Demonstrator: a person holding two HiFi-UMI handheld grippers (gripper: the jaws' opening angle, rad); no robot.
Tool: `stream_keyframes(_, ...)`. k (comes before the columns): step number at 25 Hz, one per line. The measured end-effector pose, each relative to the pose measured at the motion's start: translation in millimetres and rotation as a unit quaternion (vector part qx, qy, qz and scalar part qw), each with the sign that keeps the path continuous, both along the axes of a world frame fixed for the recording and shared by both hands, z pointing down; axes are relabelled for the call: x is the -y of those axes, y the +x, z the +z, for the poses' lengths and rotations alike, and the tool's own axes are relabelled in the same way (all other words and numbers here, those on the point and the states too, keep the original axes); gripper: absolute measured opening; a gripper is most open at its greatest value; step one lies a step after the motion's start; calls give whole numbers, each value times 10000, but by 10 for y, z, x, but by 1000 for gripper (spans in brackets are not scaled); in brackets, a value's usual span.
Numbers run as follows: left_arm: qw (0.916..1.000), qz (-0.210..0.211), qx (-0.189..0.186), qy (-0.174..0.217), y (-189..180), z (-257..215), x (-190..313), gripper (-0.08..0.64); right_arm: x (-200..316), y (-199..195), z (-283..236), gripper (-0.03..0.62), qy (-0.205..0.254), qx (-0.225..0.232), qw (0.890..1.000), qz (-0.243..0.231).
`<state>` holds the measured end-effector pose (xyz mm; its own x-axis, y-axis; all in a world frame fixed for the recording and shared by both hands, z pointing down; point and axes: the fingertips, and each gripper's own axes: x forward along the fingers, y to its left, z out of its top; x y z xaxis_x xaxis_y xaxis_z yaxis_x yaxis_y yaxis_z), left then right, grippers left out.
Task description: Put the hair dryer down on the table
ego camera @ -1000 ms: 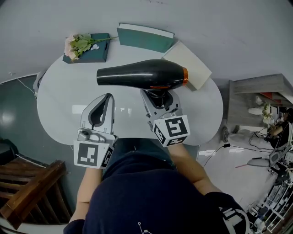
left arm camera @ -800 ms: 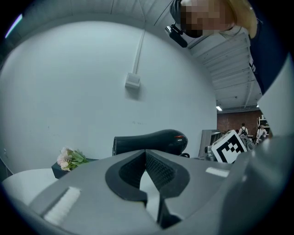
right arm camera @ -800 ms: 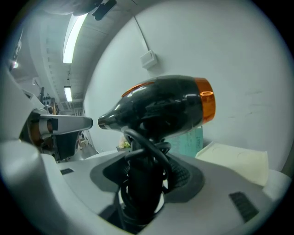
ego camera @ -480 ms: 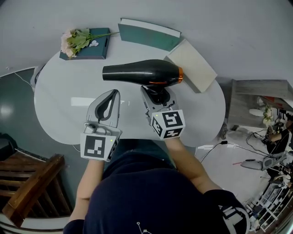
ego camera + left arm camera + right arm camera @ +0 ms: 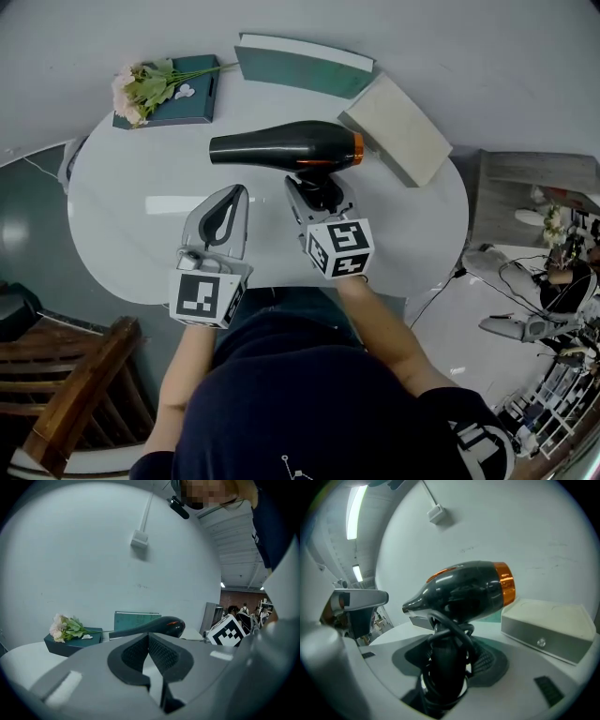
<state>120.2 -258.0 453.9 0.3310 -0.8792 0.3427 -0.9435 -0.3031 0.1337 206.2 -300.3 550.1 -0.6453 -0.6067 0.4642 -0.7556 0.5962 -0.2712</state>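
Observation:
A black hair dryer [image 5: 281, 148] with an orange ring hangs above the white oval table [image 5: 122, 216], nozzle pointing left. My right gripper [image 5: 315, 192] is shut on its handle, which has the black cord wound round it; in the right gripper view the hair dryer [image 5: 464, 592] stands up out of the jaws. My left gripper [image 5: 228, 195] is shut and holds nothing, left of the handle and below the nozzle. From the left gripper view the hair dryer [image 5: 159, 625] shows just beyond the closed fingertips [image 5: 149, 641].
A teal box with pink flowers [image 5: 159, 89] lies at the table's back left, a teal book [image 5: 305, 66] at the back, a cream box [image 5: 398, 127] at the back right by the dryer's rear. A wooden chair [image 5: 66, 412] stands lower left.
Both grippers have sunk toward the table, and the hair dryer has come down with the right one. The grip and the left jaws look the same.

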Motion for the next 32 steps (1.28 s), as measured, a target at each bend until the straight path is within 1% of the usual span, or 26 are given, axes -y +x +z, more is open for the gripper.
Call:
stream_keyframes(6,9996,265,-4,14,24,146,111,11,95,-19,131,239,-215,-14,9996,155)
stream_keyframes(11,9992,354,-52,-152,12,261,203,12,142,-20,257,239,-419,-35,9987,290)
stream_keyframes(17,9982,536,-71,-243,21,356,292,11,209,-36,399,238,-643,-97,9970,415)
stream_keyframes(25,9978,508,-122,-399,-30,449,375,11,298,-82,592,239,-985,-177,9938,485)
stream_keyframes(32,9974,538,-115,-458,-56,515,397,12,339,-119,733,239,-1256,-302,9904,500)
